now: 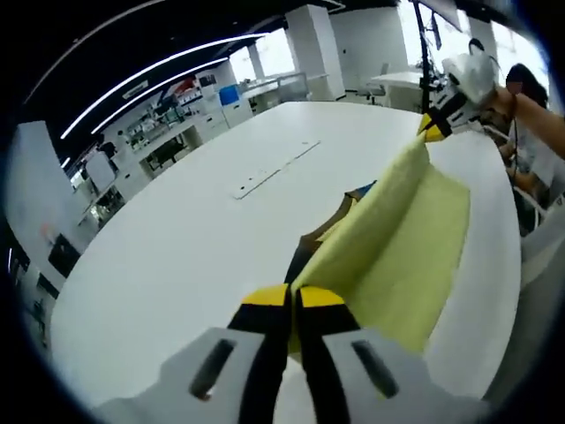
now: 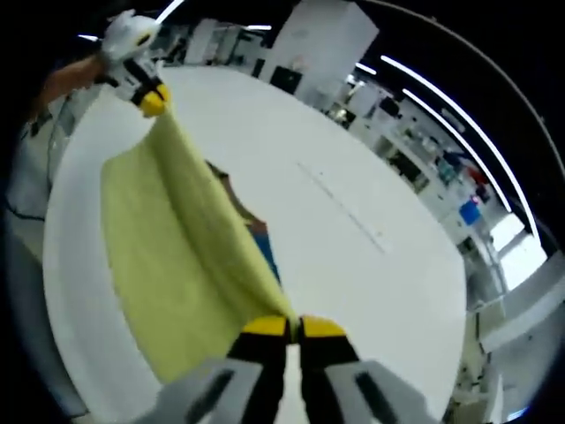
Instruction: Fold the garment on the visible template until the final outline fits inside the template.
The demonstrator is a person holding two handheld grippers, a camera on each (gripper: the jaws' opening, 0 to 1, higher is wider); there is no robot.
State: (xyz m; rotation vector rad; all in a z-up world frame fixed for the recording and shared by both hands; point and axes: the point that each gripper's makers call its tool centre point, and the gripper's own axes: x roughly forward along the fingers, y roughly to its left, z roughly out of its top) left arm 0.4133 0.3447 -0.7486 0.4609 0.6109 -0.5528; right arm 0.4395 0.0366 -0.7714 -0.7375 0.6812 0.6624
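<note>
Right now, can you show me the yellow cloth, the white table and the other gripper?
yellow cloth [image 1: 397, 256], left gripper view, its sunlit middle.
white table [image 1: 194, 238], left gripper view, bare top.
right hand-held gripper [image 1: 430, 129], left gripper view, its yellow tips.

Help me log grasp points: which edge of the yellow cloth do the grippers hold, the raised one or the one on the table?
The raised edge: the left gripper and right gripper each pinch one end of the yellow cloth, stretched between them; the opposite edge drapes onto the white table.
</note>
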